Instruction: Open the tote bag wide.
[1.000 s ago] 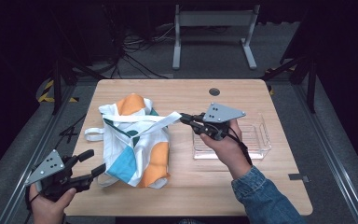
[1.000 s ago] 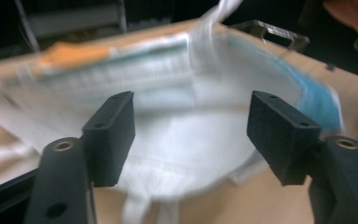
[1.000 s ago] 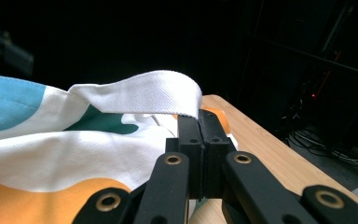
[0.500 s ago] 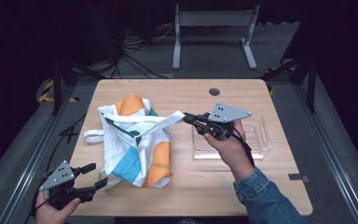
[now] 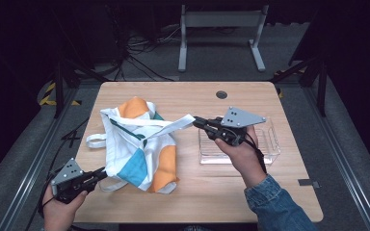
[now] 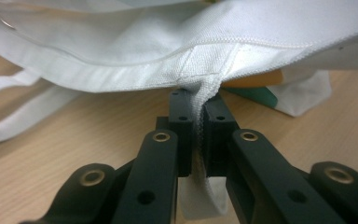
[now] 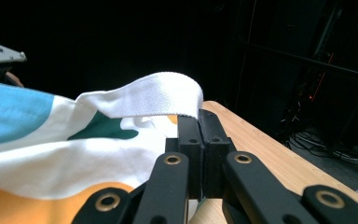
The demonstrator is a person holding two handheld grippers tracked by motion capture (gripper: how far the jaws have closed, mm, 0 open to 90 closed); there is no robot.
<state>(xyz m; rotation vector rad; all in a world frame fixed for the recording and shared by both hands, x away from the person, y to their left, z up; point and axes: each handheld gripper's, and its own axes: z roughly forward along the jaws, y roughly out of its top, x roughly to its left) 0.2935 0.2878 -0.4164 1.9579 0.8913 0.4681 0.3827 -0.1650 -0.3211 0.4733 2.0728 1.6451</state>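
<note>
We see woven cotton tote bag (image 5: 139,147), white with orange, teal and blue curved patches, lying crumpled at counter's left-middle. Left gripper (image 5: 100,174): jaws have just been closing, now clamped on bag's stitched hem corner (image 6: 200,100). Right gripper (image 5: 196,121): jaws together on flat webbing strap (image 7: 161,98), pulled taut. Clear ribbed plastic tray (image 5: 270,149) under right hand. Counter (image 5: 197,197) light wood, rounded corners; dark room, cables on grey floor behind.

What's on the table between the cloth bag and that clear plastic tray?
Bare wood, seen in the high view: the tote bag and clear tray lie apart, with only the bag's white strap stretched above the table.
</note>
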